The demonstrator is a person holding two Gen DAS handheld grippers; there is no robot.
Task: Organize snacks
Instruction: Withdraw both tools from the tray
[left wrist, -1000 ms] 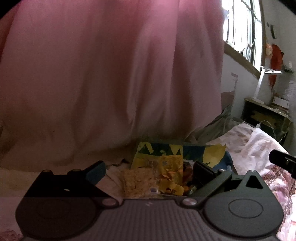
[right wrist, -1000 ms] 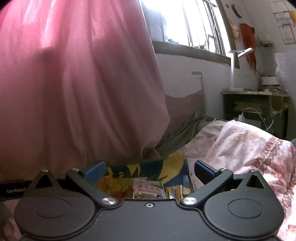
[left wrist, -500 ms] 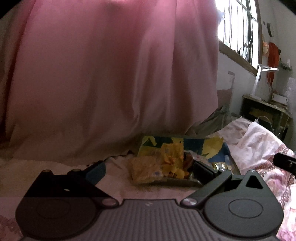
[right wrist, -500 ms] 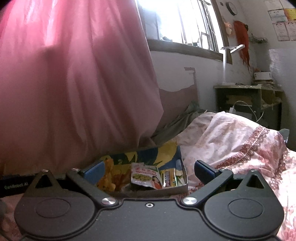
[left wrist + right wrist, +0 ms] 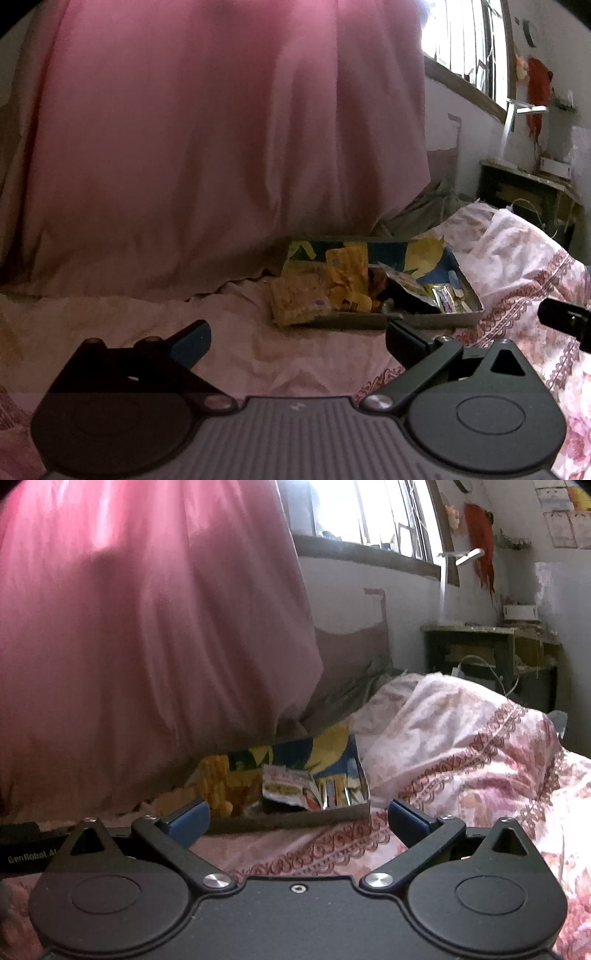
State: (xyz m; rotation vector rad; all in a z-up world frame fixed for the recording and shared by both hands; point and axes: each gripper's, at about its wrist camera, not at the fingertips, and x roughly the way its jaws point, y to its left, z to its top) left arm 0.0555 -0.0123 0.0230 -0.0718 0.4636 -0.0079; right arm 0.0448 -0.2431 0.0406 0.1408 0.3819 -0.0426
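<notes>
snack labels [image 5: 291,786] blurred (unreadable), box [image 5: 436,321] part-hidden

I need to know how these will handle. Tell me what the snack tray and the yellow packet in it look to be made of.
Snack tray: likely thin metal or stiff card; its low grey rim holds a straight edge, printed lining inside. I can't tell which.
Yellow packet: probably plastic film, crinkled and slightly glossy, standing crumpled among the other snacks.

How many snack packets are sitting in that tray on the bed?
About 5 that I can make out in the tray: a pale cracker pack at the left end, a yellow packet beside it, a dark pouch mid-tray, and two small packets at the right end. Others may lie hidden underneath.
</notes>
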